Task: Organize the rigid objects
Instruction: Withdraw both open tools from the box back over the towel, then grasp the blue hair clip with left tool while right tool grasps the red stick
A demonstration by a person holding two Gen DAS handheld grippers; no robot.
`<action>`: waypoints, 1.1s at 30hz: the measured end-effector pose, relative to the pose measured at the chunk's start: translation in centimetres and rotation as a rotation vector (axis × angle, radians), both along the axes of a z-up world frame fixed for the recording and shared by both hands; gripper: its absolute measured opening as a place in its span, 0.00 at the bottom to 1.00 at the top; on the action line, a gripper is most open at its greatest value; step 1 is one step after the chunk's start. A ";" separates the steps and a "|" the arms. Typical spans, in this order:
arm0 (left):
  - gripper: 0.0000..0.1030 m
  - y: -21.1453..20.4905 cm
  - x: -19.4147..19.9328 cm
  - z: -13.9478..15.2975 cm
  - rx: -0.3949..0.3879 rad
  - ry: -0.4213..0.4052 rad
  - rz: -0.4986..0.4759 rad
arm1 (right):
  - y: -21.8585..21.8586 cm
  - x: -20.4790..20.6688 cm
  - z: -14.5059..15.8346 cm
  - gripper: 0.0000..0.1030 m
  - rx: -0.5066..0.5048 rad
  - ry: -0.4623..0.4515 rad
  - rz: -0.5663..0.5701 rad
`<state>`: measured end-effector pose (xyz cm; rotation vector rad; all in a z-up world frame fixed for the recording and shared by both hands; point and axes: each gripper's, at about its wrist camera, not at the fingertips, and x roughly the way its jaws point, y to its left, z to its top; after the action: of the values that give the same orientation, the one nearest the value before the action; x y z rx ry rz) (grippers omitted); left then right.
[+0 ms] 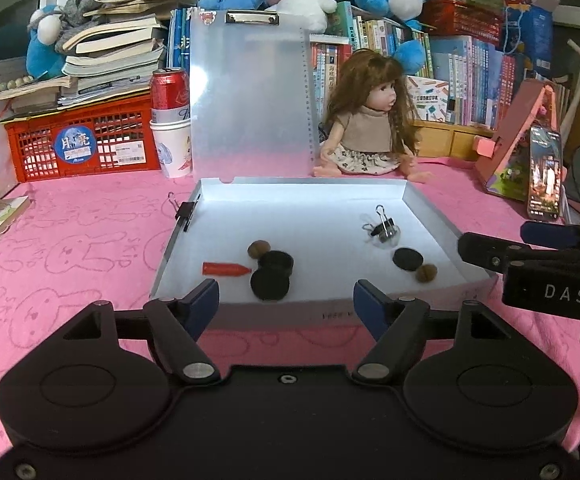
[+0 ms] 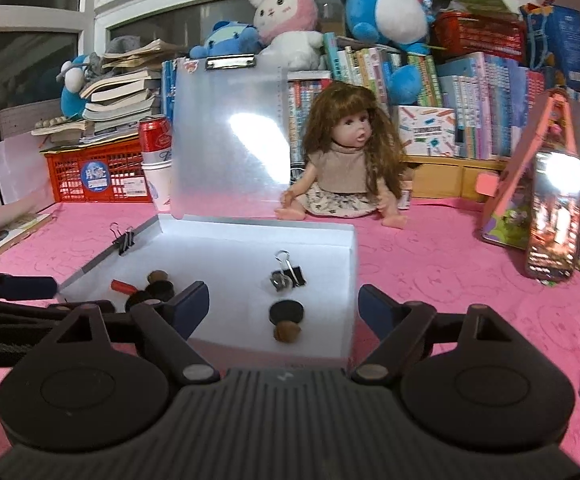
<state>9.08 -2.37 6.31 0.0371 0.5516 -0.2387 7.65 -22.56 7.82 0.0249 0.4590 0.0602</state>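
An open white box [image 1: 321,184] lies on the pink cloth with its clear lid standing up behind it. On its left side are a red cone-shaped piece [image 1: 226,269], a walnut [image 1: 258,249], a black round pot [image 1: 276,264] and a black lid [image 1: 270,285]. On its right are a binder clip [image 1: 383,226], a black disc [image 1: 408,259] and a second walnut [image 1: 426,273]. My left gripper [image 1: 286,308] hangs open just before the box's front wall, nothing between its fingers. My right gripper [image 2: 284,306] stands open at the front right corner, over the disc [image 2: 286,312] and walnut [image 2: 287,333], touching neither.
Another binder clip [image 1: 186,210] is clamped on the box's left wall. A doll [image 1: 369,128] sits behind the box. A red crate [image 1: 82,148], a can in paper cups [image 1: 170,120], books and plush toys line the back. A lit phone [image 2: 553,216] leans at right.
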 end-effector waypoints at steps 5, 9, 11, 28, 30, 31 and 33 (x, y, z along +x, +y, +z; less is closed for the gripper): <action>0.71 0.5 -2.0 -0.9 -0.005 -0.003 0.002 | -0.2 -2.1 -1.5 0.87 -0.014 -0.012 -0.028; 0.71 0.9 -3.2 -1.8 -0.005 0.002 0.013 | -0.1 -3.4 -2.5 0.87 -0.019 -0.029 -0.043; 0.71 1.2 -3.8 -2.4 -0.002 -0.003 0.016 | 0.0 -4.1 -3.0 0.87 -0.018 -0.052 -0.060; 0.74 1.9 -5.6 -5.9 0.083 -0.080 0.006 | 2.0 -6.6 -6.7 0.94 -0.064 -0.098 -0.107; 0.73 1.8 -5.6 -6.1 0.085 -0.081 0.005 | 2.2 -6.6 -6.9 0.93 -0.064 -0.095 -0.101; 0.72 1.9 -5.7 -6.1 0.087 -0.083 0.006 | 2.3 -6.7 -7.0 0.93 -0.068 -0.095 -0.099; 0.71 2.0 -5.9 -6.1 0.087 -0.088 0.009 | 2.4 -6.8 -7.1 0.93 -0.075 -0.096 -0.095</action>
<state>3.14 -0.36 0.20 0.1291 0.4747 -0.2031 0.84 -20.20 0.72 -0.0299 0.3635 -0.0495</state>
